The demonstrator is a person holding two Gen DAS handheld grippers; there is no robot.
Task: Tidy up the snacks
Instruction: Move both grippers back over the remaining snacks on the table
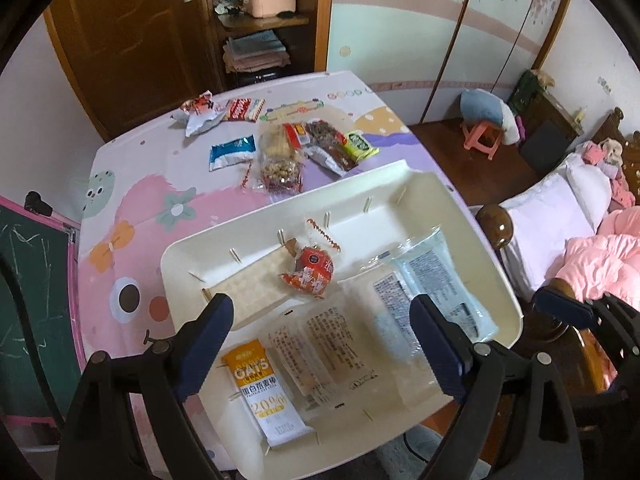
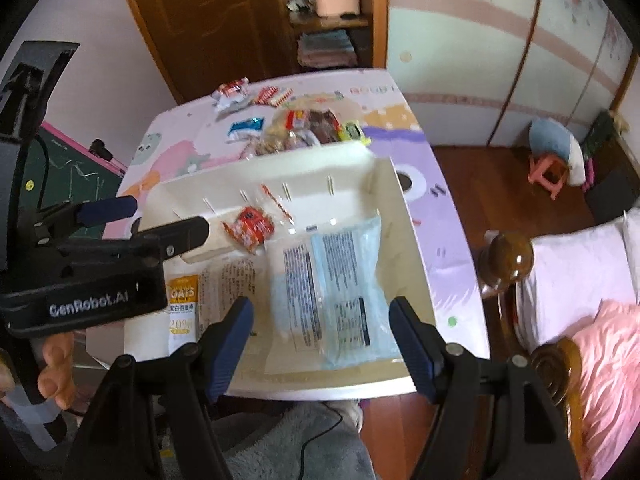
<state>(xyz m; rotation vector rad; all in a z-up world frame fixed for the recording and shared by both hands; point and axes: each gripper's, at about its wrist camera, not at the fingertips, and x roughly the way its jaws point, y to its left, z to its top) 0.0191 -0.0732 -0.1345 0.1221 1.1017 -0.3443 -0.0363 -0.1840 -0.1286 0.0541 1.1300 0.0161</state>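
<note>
A white tray [image 1: 400,176] sits at the near end of the table and holds an orange-and-white oats bar [image 1: 264,392], a clear text-printed packet [image 1: 324,344], two pale blue packets [image 1: 436,276] and a red-orange snack [image 1: 312,272]. My left gripper [image 1: 320,336] is open and empty above the tray. My right gripper [image 2: 320,340] is open and empty over the blue packets [image 2: 344,288]. The left gripper also shows in the right wrist view [image 2: 160,220]. Loose snacks [image 1: 288,152] lie beyond the tray on the table.
The table has a pink and purple cartoon cloth [image 1: 132,240]. A green chalkboard [image 1: 32,312] stands at the left. A bed with pink bedding [image 2: 600,360] and a wooden bedpost [image 2: 508,256] are at the right. A pink stool [image 1: 480,136] stands on the floor.
</note>
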